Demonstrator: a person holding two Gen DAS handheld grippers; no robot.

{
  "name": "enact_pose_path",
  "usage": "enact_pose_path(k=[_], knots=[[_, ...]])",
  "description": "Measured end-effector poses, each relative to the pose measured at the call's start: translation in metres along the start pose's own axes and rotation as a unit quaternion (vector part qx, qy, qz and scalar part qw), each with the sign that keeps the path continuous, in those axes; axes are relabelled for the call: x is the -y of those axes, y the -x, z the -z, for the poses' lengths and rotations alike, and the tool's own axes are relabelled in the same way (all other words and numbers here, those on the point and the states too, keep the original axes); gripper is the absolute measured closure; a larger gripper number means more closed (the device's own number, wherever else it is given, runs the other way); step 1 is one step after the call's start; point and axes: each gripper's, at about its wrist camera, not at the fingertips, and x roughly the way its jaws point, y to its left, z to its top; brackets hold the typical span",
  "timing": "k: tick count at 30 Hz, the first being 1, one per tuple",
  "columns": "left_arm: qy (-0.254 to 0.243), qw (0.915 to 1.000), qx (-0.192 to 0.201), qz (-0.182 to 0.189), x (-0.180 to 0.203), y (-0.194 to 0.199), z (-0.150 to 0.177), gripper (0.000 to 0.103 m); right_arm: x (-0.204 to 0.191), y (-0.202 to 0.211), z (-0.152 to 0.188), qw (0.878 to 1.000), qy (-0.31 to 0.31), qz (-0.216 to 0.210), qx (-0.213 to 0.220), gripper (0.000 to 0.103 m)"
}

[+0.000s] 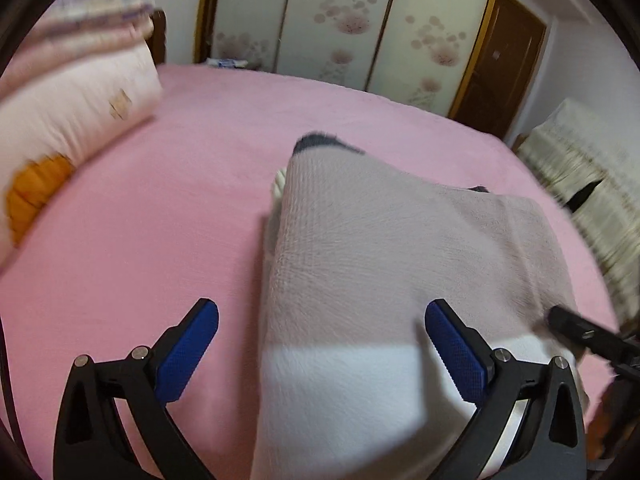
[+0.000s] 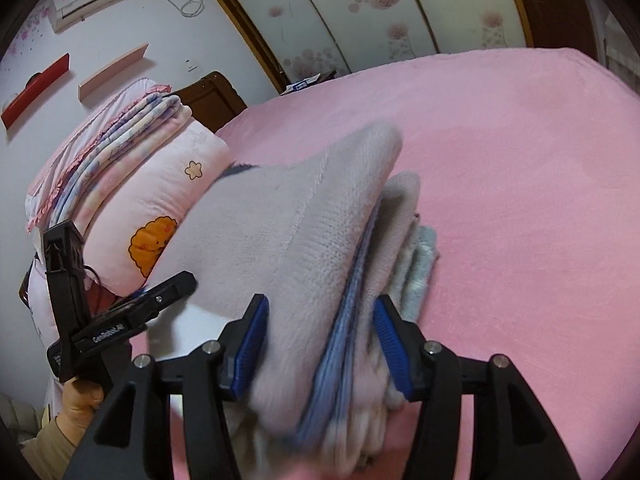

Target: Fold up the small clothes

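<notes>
A folded pale grey knit garment point(image 1: 380, 248) with a white band and a dark collar edge lies on the pink bed point(image 1: 180, 200). My left gripper point(image 1: 322, 304) stands wide open over its near left part, the left pad off the cloth and the right pad over it. In the right wrist view the same garment point(image 2: 288, 232) tops a folded stack with blue-striped and light grey layers. My right gripper point(image 2: 322, 300) straddles the stack's near end. Its blue pads flank the cloth with their faces still showing, so it is open.
Folded pink quilts and a pillow with an orange print point(image 2: 160, 208) are piled at the bed's head on the left. Floral wardrobe doors point(image 1: 340, 20) stand beyond the far edge. A cream covered piece of furniture point(image 1: 592, 184) is at the right. A hand point(image 2: 80, 400) holds the left gripper.
</notes>
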Motion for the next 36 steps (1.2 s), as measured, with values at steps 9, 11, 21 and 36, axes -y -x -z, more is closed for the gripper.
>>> enact_pose_path(k=[9,11,21,36], knots=[[-0.033,0.9990,0.029,-0.009,0.071,0.137,0.015,0.000,-0.032,0.149,0.017,0.998,0.026,0.027,0.041,0.044],[-0.039,0.9986,0.036,-0.005,0.086,0.177,0.031,0.000,-0.037,0.183,0.027,0.998,0.027,0.036,0.044,0.043],[-0.083,0.9953,0.047,0.018,0.190,0.316,0.096,0.000,-0.047,0.326,0.085,0.995,0.036,0.073,0.065,0.037],[-0.109,0.9902,0.083,0.026,0.275,0.436,0.182,0.000,-0.040,0.449,0.164,0.983,0.072,0.142,0.095,0.028]])
